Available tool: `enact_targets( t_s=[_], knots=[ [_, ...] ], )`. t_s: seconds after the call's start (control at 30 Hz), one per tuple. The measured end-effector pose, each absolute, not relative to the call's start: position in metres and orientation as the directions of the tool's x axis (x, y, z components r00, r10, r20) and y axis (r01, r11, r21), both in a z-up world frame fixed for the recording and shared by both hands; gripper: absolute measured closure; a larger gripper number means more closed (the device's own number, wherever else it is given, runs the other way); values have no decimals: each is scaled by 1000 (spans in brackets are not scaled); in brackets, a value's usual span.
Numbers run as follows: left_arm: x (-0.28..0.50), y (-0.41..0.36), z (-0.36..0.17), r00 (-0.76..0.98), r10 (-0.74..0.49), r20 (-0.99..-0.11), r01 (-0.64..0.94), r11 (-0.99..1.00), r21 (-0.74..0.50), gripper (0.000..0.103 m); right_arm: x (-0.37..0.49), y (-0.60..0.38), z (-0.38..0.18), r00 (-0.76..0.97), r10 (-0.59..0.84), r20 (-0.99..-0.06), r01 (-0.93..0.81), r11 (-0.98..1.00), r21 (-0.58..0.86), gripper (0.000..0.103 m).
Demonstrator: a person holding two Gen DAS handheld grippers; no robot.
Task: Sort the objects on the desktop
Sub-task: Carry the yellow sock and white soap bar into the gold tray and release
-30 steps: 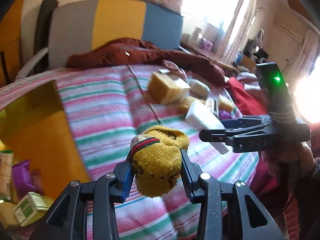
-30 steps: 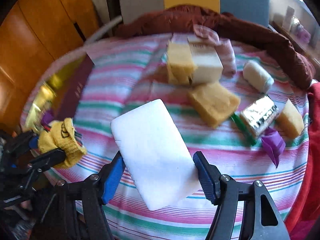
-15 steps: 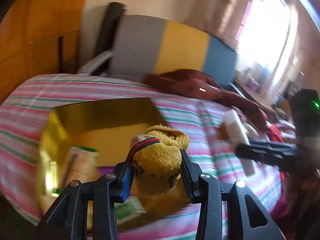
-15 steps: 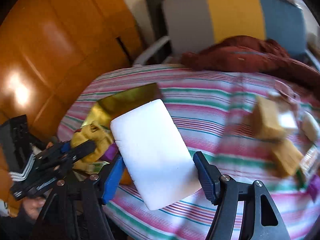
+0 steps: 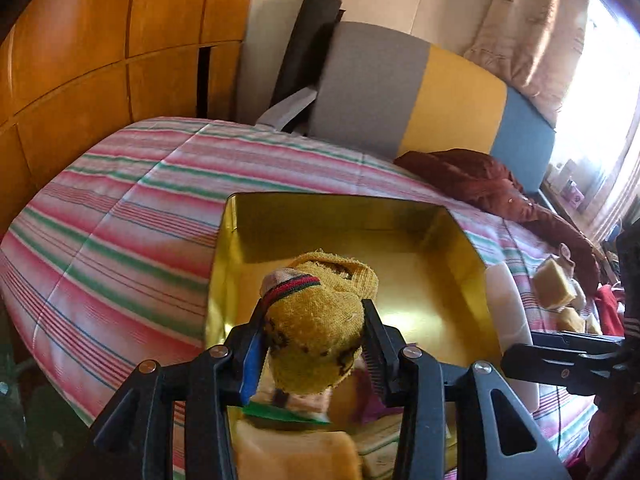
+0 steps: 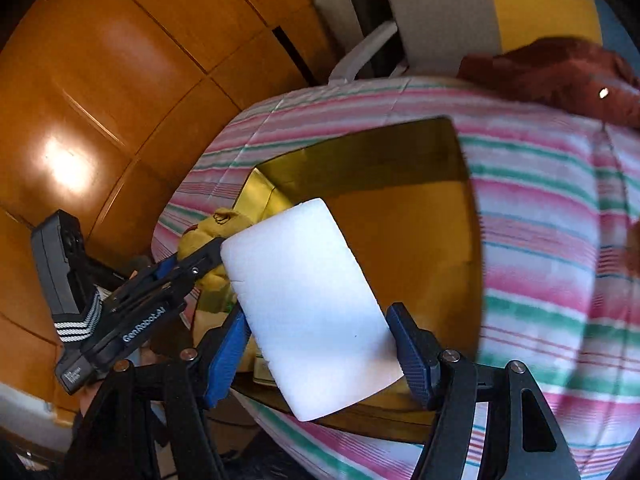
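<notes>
The surface (image 5: pixel 132 216), covered by a striped cloth, carries the gold box (image 5: pixel 432 216) at frame centre in both views. Both loads hang above the box opening.

1. Collision risk. The right gripper (image 6: pixel 320 344) and left gripper (image 5: pixel 312 344) converge on the same opening. In the right wrist view the left gripper (image 6: pixel 200 264) sits just beside the white foam block (image 6: pixel 308 308). A simultaneous descent could knock one load loose.

2. Foam block. The right gripper is clamped on the block's lower edges; the block stands tilted and projects well past the fingers. Release from height could let it strike the box rim and tip onto the cloth.

3. Yellow sock (image 5: pixel 316 332). The left gripper is closed on the rolled sock, over packets (image 5: pixel 288 412) already lying in the box's near end. Soft knit may cling to a finger pad on opening, dragging the sock outward.
</notes>
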State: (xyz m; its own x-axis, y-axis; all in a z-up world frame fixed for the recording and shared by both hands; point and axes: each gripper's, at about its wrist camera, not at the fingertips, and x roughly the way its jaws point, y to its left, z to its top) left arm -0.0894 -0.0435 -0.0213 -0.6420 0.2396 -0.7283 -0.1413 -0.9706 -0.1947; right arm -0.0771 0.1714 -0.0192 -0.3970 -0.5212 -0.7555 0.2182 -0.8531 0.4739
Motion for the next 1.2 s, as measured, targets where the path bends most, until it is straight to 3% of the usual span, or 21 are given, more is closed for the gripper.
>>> enact_targets(
  t_s=[0.23, 0.5, 0.63, 0.7, 0.9, 1.2],
  knots=[
    [-93, -56, -33, -626, 238, -742, -107, -969, -220, 46, -100, 159, -36, -360, -566, -742, 151, -820, 552, 33],
    [-80, -73, -29, -645, 232, -728, -49, -963, -263, 45, -108, 147, -50, -314, -664, -679, 94, -733, 674, 25],
    [-76, -72, -36, -624, 257, -738, -68, -959, -277, 46, -106, 146, -56, -305, -699, -647, 74, -694, 716, 10],
    [-73, -67, -40, -609, 278, -743, -85, -954, -287, 47, -105, 146, -58, -305, -721, -622, 63, -667, 742, 10],
    [-61, -63, -41, -605, 297, -739, -75, -945, -318, 46, -94, 152, -56, -323, -706, -630, 68, -681, 729, 10],
    [-44, -52, -23, -647, 207, -734, -60, -973, -221, 45, -72, 166, -42, -413, -570, -710, 112, -805, 582, 4]
  ],
)
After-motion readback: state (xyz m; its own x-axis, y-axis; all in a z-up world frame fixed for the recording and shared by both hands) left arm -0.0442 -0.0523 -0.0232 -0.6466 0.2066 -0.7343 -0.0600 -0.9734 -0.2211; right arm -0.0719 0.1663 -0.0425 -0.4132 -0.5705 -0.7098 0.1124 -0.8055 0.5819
